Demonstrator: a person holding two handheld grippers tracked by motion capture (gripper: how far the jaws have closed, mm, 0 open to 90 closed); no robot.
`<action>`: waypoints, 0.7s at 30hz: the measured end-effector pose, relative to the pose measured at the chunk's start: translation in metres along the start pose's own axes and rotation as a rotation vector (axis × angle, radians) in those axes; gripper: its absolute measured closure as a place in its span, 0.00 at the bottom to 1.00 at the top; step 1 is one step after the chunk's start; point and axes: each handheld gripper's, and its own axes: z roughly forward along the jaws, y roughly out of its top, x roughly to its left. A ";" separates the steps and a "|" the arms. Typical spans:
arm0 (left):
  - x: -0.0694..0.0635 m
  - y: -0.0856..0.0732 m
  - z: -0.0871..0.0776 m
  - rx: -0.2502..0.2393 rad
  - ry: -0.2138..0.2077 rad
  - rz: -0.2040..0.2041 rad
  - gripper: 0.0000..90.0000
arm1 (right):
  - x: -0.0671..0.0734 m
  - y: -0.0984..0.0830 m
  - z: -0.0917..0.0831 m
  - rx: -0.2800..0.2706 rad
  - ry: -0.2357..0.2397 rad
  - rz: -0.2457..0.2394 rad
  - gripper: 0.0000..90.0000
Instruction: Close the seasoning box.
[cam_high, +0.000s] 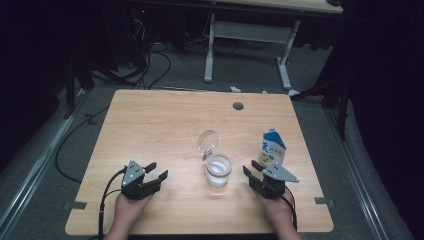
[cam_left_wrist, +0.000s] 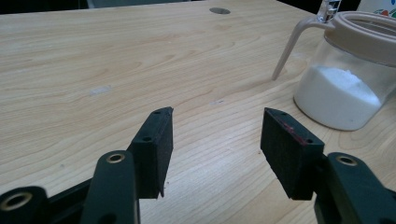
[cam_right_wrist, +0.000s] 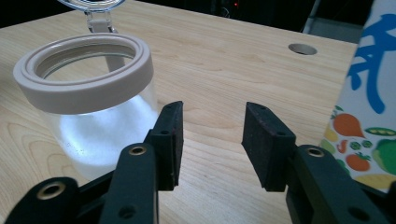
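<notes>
A: Since nobody has told us the job, we take the glass jar (cam_high: 219, 171) and the printed pouch (cam_high: 272, 148) as the likely things, and both stand on the desk (cam_high: 165, 125) between and beside our claws.

B: Agreed. Our left claw (cam_high: 156, 176) is released, jaws spread wide with nothing between them, and the jar sits off to its right, well apart. Our right claw (cam_high: 251, 174) is also spread and empty; the jar is just to its left and the pouch just ahead on its right.

A: How do we think the jar will handle?

B: We judge it stiff, smooth and breakable. It is clear-walled, about a third full of white powder (cam_left_wrist: 337, 95), so moderately weighty low down. The beige collar (cam_right_wrist: 88, 74) round the mouth looks like the safest hold: it gives the pads (cam_right_wrist: 170, 140) an edge, where the bare wall below might slip.

A: And its clear lid (cam_high: 208, 141) is swung open behind it on the hinge, so the mouth is uncovered.

B: Yes, so we would keep it upright; tipping it would spill powder. The thin beige handle (cam_left_wrist: 292, 46) looks too slight to carry the load.

A: The pouch?

B: Soft and light, we guess, standing upright with a blue top. We would pinch it across the upper body, gently, since it may crumple or topple.
</notes>
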 end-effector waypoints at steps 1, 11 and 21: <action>-0.002 0.001 0.002 0.000 0.000 -0.008 0.51 | 0.001 0.000 0.002 0.000 0.003 -0.003 0.67; -0.015 0.014 0.022 0.013 -0.018 -0.056 0.64 | 0.013 0.001 0.011 -0.011 0.044 0.018 0.76; -0.026 0.042 0.040 -0.014 -0.029 -0.014 0.86 | 0.012 -0.013 0.004 0.034 0.042 0.014 0.95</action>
